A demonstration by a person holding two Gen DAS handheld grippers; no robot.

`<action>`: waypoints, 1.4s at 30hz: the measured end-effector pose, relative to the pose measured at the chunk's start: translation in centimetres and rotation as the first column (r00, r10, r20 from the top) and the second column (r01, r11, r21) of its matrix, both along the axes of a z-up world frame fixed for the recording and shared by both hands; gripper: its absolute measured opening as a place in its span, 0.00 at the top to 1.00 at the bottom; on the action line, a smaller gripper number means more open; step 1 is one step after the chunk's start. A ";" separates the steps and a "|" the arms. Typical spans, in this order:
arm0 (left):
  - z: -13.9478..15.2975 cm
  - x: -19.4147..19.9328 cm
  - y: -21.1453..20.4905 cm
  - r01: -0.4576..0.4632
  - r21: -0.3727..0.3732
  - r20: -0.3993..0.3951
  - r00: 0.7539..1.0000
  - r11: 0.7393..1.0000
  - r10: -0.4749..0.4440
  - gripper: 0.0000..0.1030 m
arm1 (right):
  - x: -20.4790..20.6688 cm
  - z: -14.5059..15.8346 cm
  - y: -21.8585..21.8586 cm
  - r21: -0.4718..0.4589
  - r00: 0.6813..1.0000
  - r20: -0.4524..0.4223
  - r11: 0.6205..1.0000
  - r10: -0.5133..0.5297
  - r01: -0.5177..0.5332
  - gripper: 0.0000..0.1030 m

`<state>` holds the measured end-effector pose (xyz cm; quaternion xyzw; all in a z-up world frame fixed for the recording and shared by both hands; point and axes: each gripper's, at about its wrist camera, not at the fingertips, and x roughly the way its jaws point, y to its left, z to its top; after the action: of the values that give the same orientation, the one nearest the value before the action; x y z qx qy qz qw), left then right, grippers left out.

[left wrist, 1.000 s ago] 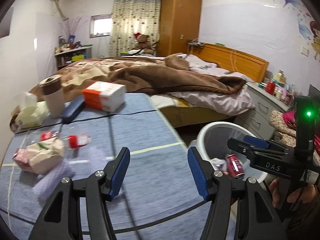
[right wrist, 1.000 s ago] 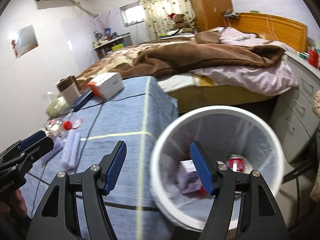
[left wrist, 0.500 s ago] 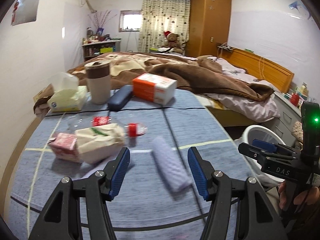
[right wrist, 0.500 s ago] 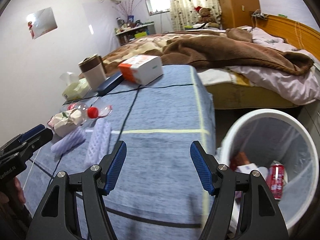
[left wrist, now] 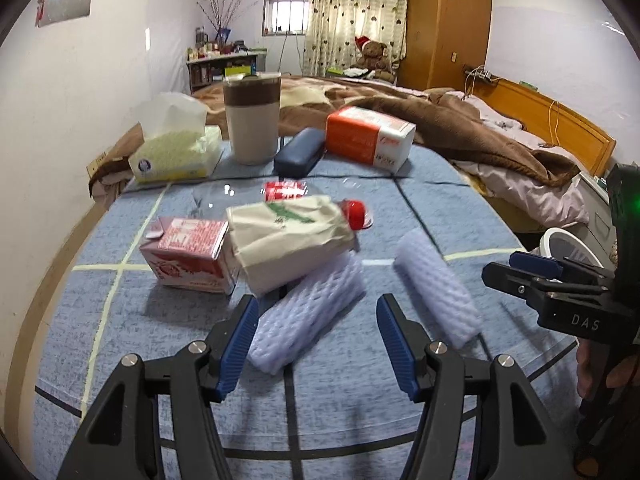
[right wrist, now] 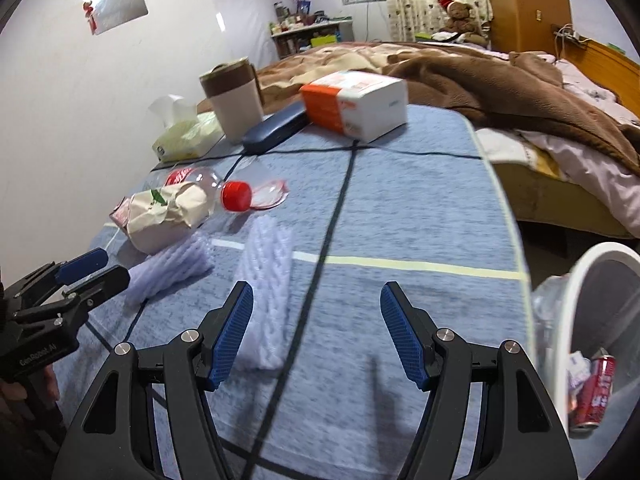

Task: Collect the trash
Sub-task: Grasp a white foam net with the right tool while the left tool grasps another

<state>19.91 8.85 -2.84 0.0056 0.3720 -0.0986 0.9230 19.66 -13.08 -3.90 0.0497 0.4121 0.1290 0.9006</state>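
Note:
Trash lies on the blue table (left wrist: 360, 408): two lavender foam nets (left wrist: 308, 316) (left wrist: 436, 284), a crumpled paper bag (left wrist: 288, 236), a pink carton (left wrist: 188, 252) and a clear bottle with a red cap (left wrist: 354, 212). My left gripper (left wrist: 314, 344) is open, just before the left net. My right gripper (right wrist: 316, 334) is open, with the other net (right wrist: 266, 280) by its left finger. The white bin (right wrist: 592, 320) holds a red can (right wrist: 596, 392) at the table's right.
At the table's far end stand a tissue pack (left wrist: 176, 152), a tall cup (left wrist: 252, 120), a dark blue case (left wrist: 300, 154) and an orange-white box (left wrist: 368, 136). A bed with a brown blanket (left wrist: 460, 128) lies behind. A wall runs along the left.
Both grippers have swung left from the bin toward the trash on the table and moved closer to the foam nets. Both stay open and empty.

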 end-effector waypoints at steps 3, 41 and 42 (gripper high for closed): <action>-0.6 0.7 0.5 -0.004 0.005 -0.020 1.000 1.000 0.004 0.38 | 0.5 -0.5 0.9 -0.007 1.000 -0.014 1.000 0.012 -0.012 0.34; -4.2 4.5 -1.6 0.092 0.040 -0.174 0.981 0.995 -0.084 0.58 | 1.9 -1.9 4.1 -0.016 0.988 -0.076 0.990 0.138 -0.139 0.68; -4.1 4.4 -1.7 0.093 0.036 -0.175 0.981 0.995 -0.086 0.62 | 1.9 -1.9 4.1 -0.017 0.988 -0.074 0.990 0.137 -0.139 0.69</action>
<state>24.33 7.14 -6.97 0.0341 0.4521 -0.1319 0.8815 21.58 -8.98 -5.79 0.0155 0.4484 0.1846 0.8744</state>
